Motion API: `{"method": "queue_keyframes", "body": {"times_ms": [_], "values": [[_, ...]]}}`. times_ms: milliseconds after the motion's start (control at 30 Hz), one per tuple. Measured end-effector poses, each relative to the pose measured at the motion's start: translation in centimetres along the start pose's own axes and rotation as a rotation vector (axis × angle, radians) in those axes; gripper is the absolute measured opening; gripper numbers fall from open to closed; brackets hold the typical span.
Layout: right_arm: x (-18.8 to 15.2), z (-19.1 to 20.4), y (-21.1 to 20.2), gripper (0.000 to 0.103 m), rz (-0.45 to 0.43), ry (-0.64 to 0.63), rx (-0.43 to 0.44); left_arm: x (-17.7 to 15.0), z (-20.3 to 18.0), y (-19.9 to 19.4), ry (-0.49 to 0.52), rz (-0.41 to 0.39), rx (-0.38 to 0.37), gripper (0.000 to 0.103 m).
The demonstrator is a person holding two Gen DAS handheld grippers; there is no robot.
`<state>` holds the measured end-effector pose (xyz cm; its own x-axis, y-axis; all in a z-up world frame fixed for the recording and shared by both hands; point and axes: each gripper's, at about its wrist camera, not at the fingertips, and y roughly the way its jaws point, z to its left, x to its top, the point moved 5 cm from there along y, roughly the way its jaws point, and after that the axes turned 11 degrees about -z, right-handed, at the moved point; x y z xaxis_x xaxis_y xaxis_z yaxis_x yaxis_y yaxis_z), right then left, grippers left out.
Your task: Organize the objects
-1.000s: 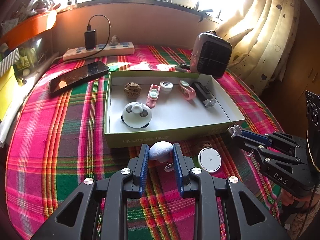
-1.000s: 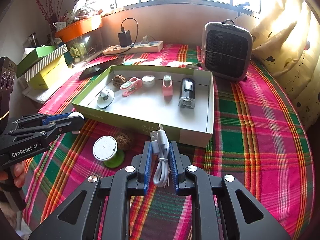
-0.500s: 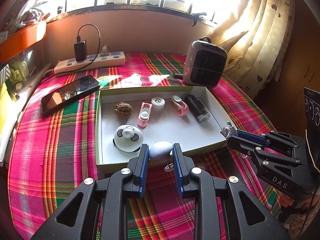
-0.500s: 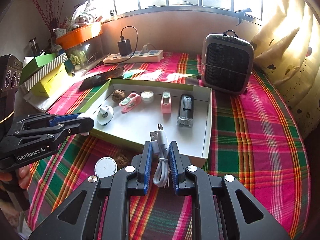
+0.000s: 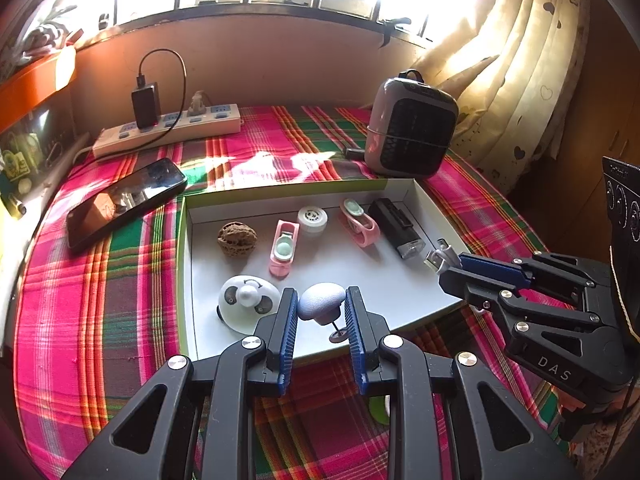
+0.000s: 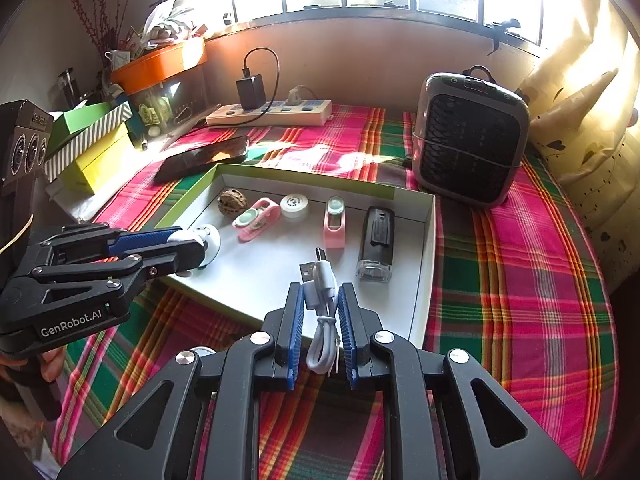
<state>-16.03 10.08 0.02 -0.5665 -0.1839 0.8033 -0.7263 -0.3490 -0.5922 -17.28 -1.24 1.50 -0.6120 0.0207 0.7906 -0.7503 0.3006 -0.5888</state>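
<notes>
Left gripper (image 5: 321,305): fingers (image 5: 289,320) clamped on a pale blue mushroom-shaped piece (image 5: 321,304), held above the near edge of the shallow white tray (image 5: 400,304), just right of a panda-faced white dome (image 5: 248,304) lying inside.

Right gripper (image 6: 319,300): fingers (image 6: 347,320) closed on a coiled white USB cable (image 6: 323,304), plug ends jutting forward over the tray's near right part (image 6: 416,288).

Inside the tray, along the far side from left to right: walnut (image 5: 237,239), pink clip (image 5: 284,247), small white round case (image 5: 312,219), second pink clip (image 5: 359,222), black rectangular device (image 5: 395,227).

Beyond the tray on the plaid tabletop (image 5: 100,280): dark phone (image 5: 125,203) at far left, white power strip (image 5: 168,130) with a black charger plugged in against the wall, grey fan heater (image 5: 412,132) at far right. Stacked green and yellow boxes (image 6: 88,140) at the far left edge in the right wrist view.
</notes>
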Motion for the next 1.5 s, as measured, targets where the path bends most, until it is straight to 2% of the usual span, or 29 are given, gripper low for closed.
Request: {"method": "queue_keyframes", "body": {"times_ms": [300,633,1000,1500], "values": [[0.6,-0.8,2.3,0.019,0.049,-0.021,0.012,0.3,-0.2,2.3,0.03,0.038,-0.003,0.022],[-0.2,-1.2,4.5,0.019,0.108,-0.042,0.026,0.1,0.0,4.5,0.043,0.082,0.001,0.022],[-0.6,-1.2,5.3,0.019,0.134,-0.062,0.027,-0.4,0.4,6.0,0.054,0.118,0.015,0.022],[-0.8,-1.6,5.8,0.019,0.143,-0.086,0.0,-0.5,0.6,6.5,0.056,0.121,0.031,0.022]]}}
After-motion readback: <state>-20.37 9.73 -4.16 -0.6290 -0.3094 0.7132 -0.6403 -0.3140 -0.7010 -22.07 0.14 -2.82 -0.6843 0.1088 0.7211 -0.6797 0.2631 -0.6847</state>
